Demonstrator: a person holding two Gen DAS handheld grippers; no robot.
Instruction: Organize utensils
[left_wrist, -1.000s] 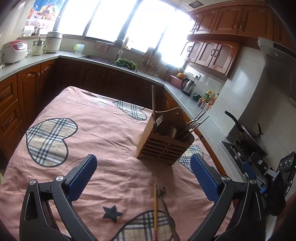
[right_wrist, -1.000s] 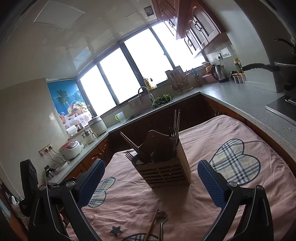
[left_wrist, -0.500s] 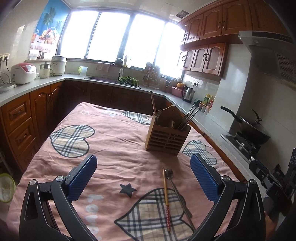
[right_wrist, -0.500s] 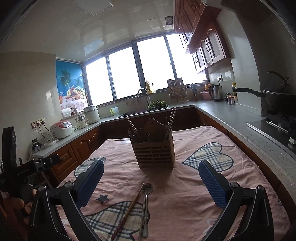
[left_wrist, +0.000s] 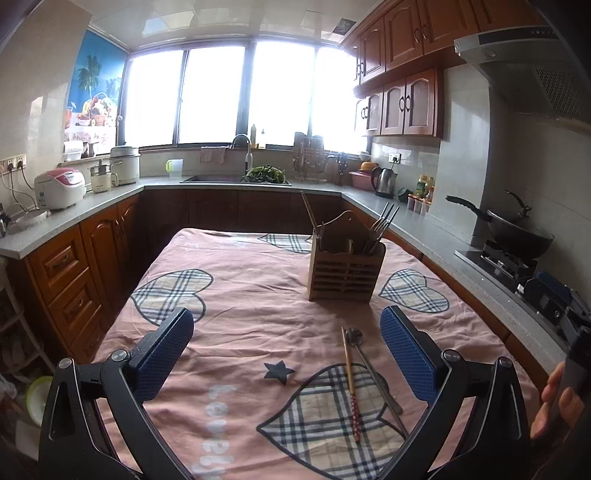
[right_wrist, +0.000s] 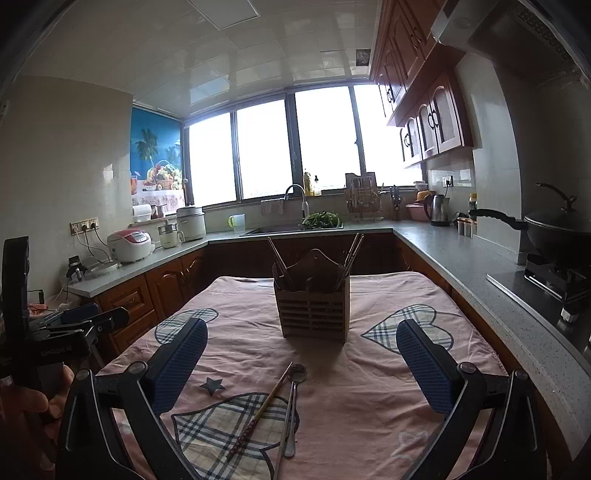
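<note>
A wooden slatted utensil holder stands on the pink cloth table, with chopsticks and forks upright in it; it also shows in the right wrist view. A metal spoon and a wooden chopstick lie side by side in front of it, also seen in the right wrist view as the spoon and chopstick. A second thin metal utensil lies by the spoon. My left gripper is open and empty, above the near table edge. My right gripper is open and empty, likewise held back from the utensils.
Grey countertops wrap round three sides, with a rice cooker, sink, kettle and a wok on the stove. Wooden drawers stand left of the table. The other gripper shows at the left edge.
Both grippers have pulled back and tilted up from the holder. The holder now looks farther away and the loose spoon and chopstick have come fully into view.
</note>
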